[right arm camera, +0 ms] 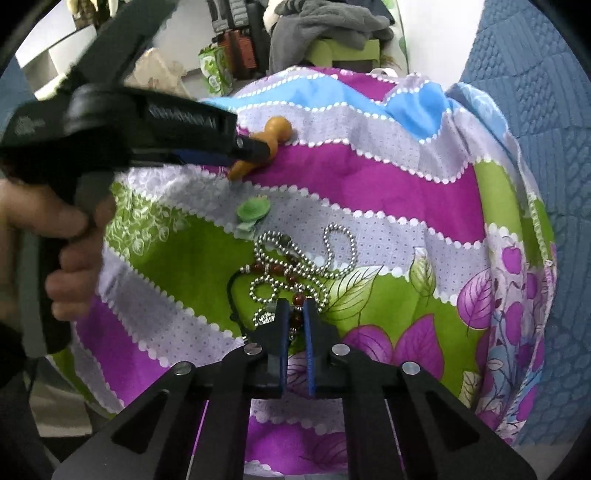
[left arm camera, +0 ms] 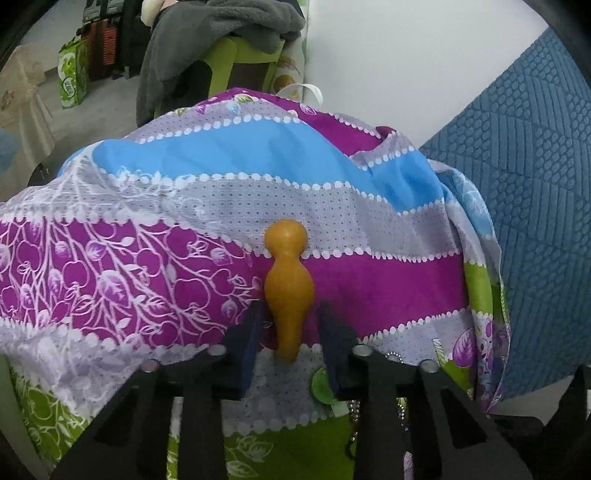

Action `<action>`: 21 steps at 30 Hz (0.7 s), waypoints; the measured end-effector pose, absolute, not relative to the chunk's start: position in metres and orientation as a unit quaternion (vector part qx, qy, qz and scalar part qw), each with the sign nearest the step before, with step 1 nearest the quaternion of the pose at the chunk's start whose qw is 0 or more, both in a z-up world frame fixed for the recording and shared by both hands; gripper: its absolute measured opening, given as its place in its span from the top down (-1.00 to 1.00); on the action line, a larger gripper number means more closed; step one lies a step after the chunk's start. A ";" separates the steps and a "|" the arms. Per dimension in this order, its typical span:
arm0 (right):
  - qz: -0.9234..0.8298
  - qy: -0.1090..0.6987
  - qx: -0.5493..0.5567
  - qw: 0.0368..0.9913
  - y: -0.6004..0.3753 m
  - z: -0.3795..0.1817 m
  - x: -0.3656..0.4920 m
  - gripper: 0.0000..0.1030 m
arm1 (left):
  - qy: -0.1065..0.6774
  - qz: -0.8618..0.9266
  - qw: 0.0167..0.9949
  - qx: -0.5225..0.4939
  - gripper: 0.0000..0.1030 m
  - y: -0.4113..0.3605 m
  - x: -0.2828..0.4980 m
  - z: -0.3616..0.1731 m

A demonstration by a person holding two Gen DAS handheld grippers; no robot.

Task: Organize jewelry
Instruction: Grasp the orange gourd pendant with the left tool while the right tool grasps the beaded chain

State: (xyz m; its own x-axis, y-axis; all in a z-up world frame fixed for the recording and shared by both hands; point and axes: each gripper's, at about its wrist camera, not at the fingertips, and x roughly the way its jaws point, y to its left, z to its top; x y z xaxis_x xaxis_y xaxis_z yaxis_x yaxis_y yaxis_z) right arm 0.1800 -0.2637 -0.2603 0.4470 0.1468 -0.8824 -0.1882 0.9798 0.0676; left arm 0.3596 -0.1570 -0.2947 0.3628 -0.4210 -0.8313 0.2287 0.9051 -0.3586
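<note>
An orange gourd-shaped pendant (left arm camera: 289,291) lies on the patterned cloth (left arm camera: 388,280). My left gripper (left arm camera: 290,314) is open, with one finger on each side of the pendant's lower body; it also shows in the right wrist view (right arm camera: 255,149) over the pendant (right arm camera: 275,134). A green jade-like piece (right arm camera: 251,212) lies nearer. A silver bead chain (right arm camera: 332,254) and a red bead string (right arm camera: 284,271) lie tangled below it. My right gripper (right arm camera: 295,306) is nearly shut around red beads of the string at its tips.
A blue quilted surface (left arm camera: 535,184) lies to the right of the cloth. A green chair with grey clothing (left arm camera: 229,33) stands behind. A green box (left arm camera: 74,74) sits on the floor at the far left.
</note>
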 end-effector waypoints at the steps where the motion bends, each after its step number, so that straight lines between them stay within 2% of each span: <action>1: 0.099 0.515 -0.017 0.851 -0.264 -0.259 0.180 0.90 | 0.532 -0.199 0.819 -0.082 0.54 -0.159 0.360 -0.296; 21: 0.086 0.476 0.000 0.875 -0.256 -0.217 0.163 0.90 | 0.491 -0.192 0.845 -0.091 0.59 -0.121 0.298 -0.235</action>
State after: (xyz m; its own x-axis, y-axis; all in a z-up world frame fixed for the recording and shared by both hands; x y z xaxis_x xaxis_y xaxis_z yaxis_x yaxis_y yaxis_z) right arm 0.1632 -0.2558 -0.2175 0.5326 0.1496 -0.8330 -0.1503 0.9853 0.0808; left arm 0.2985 -0.1208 -0.2349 0.4432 -0.4139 -0.7952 0.2352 0.9097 -0.3424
